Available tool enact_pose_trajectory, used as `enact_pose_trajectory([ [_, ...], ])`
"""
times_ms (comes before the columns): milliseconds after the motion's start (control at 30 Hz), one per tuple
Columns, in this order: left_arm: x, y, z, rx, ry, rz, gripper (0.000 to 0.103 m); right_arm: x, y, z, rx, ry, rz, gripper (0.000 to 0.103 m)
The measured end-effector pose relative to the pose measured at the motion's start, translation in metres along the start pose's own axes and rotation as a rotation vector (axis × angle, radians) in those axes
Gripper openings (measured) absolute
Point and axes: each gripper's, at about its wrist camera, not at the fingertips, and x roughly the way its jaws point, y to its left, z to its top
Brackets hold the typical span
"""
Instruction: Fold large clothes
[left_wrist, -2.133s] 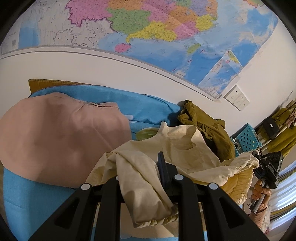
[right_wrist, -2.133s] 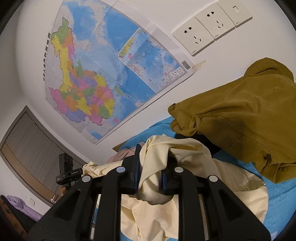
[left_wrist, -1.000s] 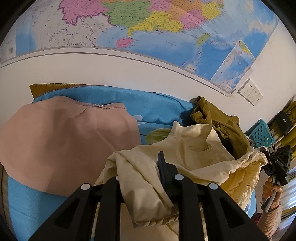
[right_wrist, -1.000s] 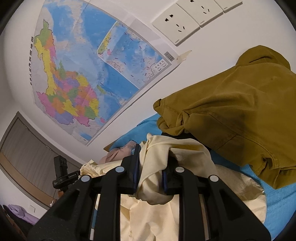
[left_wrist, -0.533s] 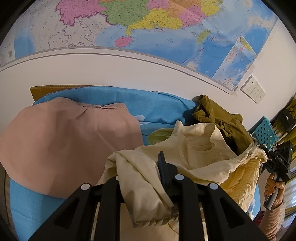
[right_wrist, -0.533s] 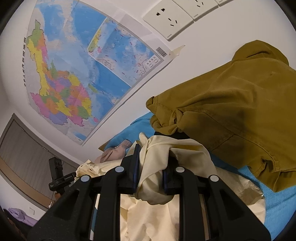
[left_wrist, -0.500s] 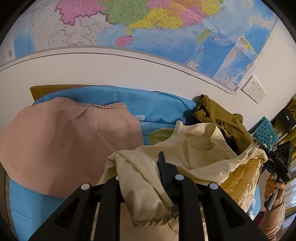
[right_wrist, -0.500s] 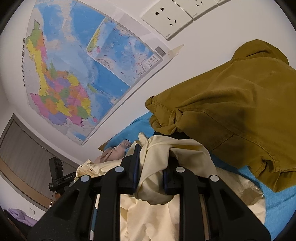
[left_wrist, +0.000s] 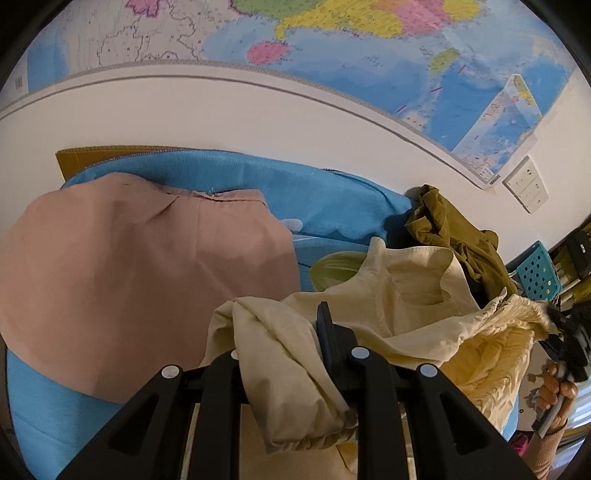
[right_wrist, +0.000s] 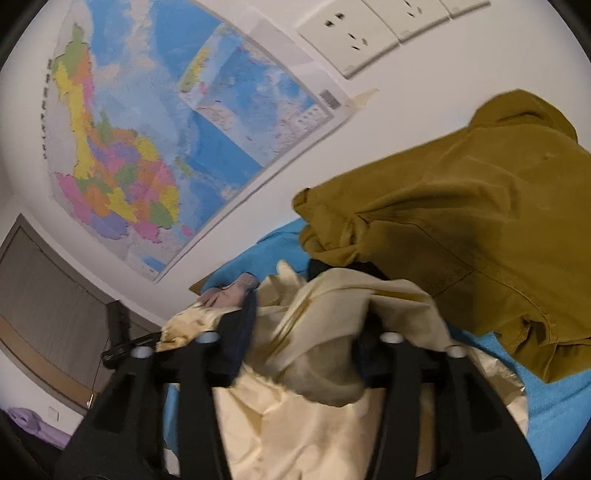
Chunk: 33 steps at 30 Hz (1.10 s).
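Left claw (left_wrist: 280, 332): closed tight on a bunched fold of cream garment (left_wrist: 406, 295), cloth draped over and hanging below the fingers.

Right claw (right_wrist: 306, 328): jaws opening, blurred; a wad of the same cream garment (right_wrist: 332, 332) lying loose between the fingers, no longer pinched.

Cream garment: spread in a rumpled heap across the blue bed cover (left_wrist: 332, 199), neckline facing up, gathered yellow edge at far right of the left wrist view.

Pink garment (left_wrist: 140, 273): lying flat and smooth on the blue cover, just left of the cream one, edges touching or overlapping.

Olive-brown garment (right_wrist: 461, 229): crumpled heap against the wall, just beyond the cream garment, partly on the blue cover.

Wall map (right_wrist: 155, 140): multicoloured, taped to white wall above the bed.

Wall sockets (right_wrist: 369, 37): white plates beside the map's corner.

Teal perforated basket (left_wrist: 537, 273): at right edge, beyond the olive heap.

Person's hand (left_wrist: 554, 387): at right edge of left wrist view, gripping the handle of the other tool.
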Motion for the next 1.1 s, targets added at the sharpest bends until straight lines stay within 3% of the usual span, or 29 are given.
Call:
enact_pose_trajectory([
  [167, 0.010, 0.002, 0.000, -0.016, 0.007, 0.013, 0.019, -0.025, 0.022, -0.014, -0.095, -0.039, -0.033, 0.065],
  [233, 0.010, -0.001, -0.003, -0.006, -0.008, 0.028, 0.020, -0.035, 0.030, -0.023, -0.139, -0.073, -0.078, 0.074],
  [333, 0.005, -0.008, -0.007, 0.016, -0.041, 0.053, 0.021, -0.047, 0.037, -0.035, -0.192, -0.124, -0.126, 0.074],
  [400, 0.004, -0.012, -0.010, 0.035, -0.059, 0.067, 0.022, -0.049, 0.047, -0.045, -0.252, -0.114, -0.073, 0.074],
  [467, 0.004, -0.015, -0.011, 0.048, -0.069, 0.083, 0.022, -0.039, 0.060, -0.055, -0.314, -0.067, -0.052, 0.074],
  [567, 0.003, -0.018, -0.013, 0.059, -0.084, 0.093, 0.022, -0.006, 0.079, -0.075, -0.444, 0.019, -0.106, 0.074],
  [733, 0.002, -0.018, -0.015, 0.066, -0.092, 0.091, 0.022, 0.057, 0.088, -0.094, -0.527, 0.131, -0.153, 0.074],
  [800, 0.001, -0.019, -0.015, 0.066, -0.095, 0.094, 0.023, 0.075, 0.092, -0.104, -0.590, 0.138, -0.221, 0.074],
  [967, 0.000, -0.021, -0.015, 0.075, -0.099, 0.094, 0.024, 0.109, 0.090, -0.114, -0.649, 0.157, -0.298, 0.076],
  [1067, -0.001, -0.020, -0.015, 0.078, -0.099, 0.078, 0.030, 0.124, 0.085, -0.114, -0.656, 0.161, -0.332, 0.064],
  [1100, -0.002, -0.020, -0.016, 0.079, -0.098, 0.068, 0.032, 0.129, 0.083, -0.113, -0.654, 0.162, -0.343, 0.054],
])
